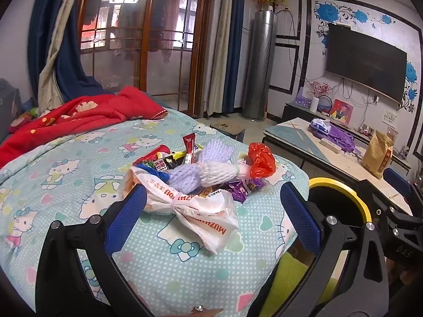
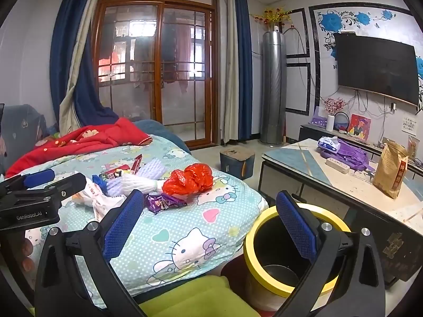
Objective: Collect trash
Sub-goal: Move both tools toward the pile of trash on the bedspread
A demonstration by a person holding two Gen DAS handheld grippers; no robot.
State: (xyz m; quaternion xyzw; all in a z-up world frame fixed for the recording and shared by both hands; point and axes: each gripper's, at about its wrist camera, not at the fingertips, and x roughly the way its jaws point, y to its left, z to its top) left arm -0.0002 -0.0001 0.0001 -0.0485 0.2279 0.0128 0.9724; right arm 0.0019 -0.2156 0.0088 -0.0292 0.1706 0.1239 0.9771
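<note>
Several wrappers (image 1: 239, 187) beside red bag (image 1: 260, 161) on bedspread (image 1: 79, 174).

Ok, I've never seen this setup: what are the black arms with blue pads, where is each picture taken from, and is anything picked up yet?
They are two hand-held grasping tools, each carrying its own camera looking along its fingers. One picture is from the left tool, the other from the right tool. Both stand open and hold nothing. On the cartoon-cat bedspread lies the trash: a white printed plastic bag, foam fruit nets, a crumpled red bag and purple wrappers. Beside the bed stands a yellow-rimmed bin.
</note>
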